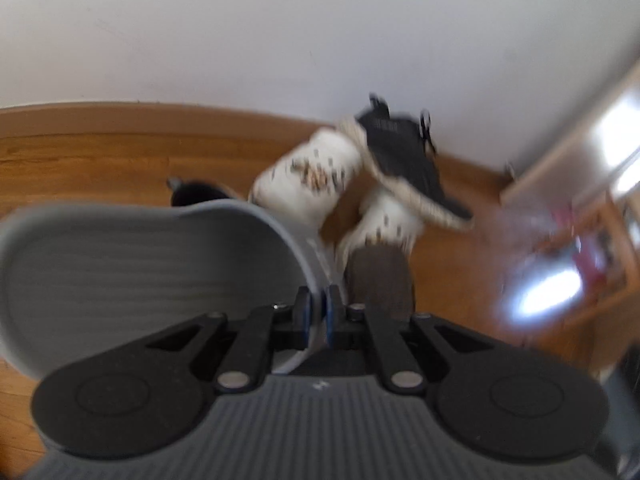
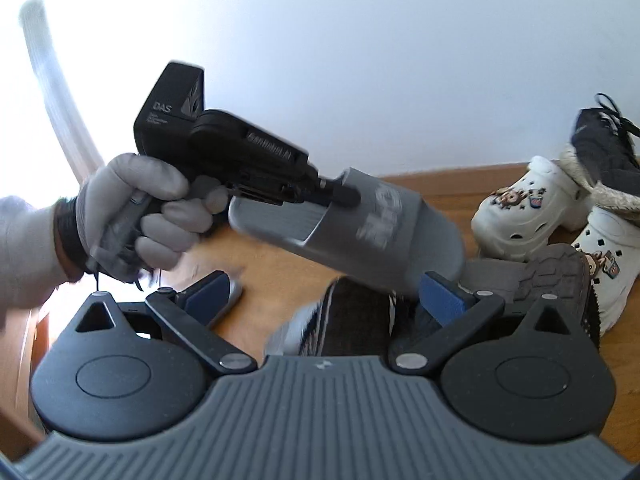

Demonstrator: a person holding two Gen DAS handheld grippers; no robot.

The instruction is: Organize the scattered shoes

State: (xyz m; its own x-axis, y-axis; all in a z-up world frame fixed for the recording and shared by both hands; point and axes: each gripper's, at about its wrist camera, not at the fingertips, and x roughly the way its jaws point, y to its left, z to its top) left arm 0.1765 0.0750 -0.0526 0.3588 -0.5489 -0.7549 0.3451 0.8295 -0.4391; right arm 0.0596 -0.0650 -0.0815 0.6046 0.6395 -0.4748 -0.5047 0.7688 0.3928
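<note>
Left gripper (image 1: 319,308): fingers nearly closed, pinching the edge of the grey slide sandal (image 1: 132,276) between the blue pads; the sandal's ribbed sole fills the left of the left wrist view.
Grey slide sandal: held up off the wooden floor (image 1: 100,160); in the right wrist view its strap (image 2: 376,216) carries blurred white lettering, and its toe end hangs over the shoes below.
Gloved left hand (image 2: 136,216): wrapped around the black handle of the left gripper — a grey glove, with a dark band at the wrist.
Right gripper (image 2: 324,296): fingers spread wide, holding nothing; the blue pads (image 2: 440,296) sit on either side of a dark shoe with white stripes (image 2: 352,320).
White clogs (image 2: 524,216): 2 of them, with cartoon charms, lying on the floor close to the wall (image 2: 360,60); they are touching each other.
Black sneaker (image 2: 604,156): propped on top of the clogs, laces loose; a fuzzy beige-trimmed shoe (image 2: 608,196) lies against it.
Treaded sole (image 2: 556,276): a dark shoe tipped so its tread shows, just beside the right finger — which shoe it belongs to I cannot tell.
Left wrist view: blurred; the clogs and sneaker appear as a heap ahead of the gripper.
</note>
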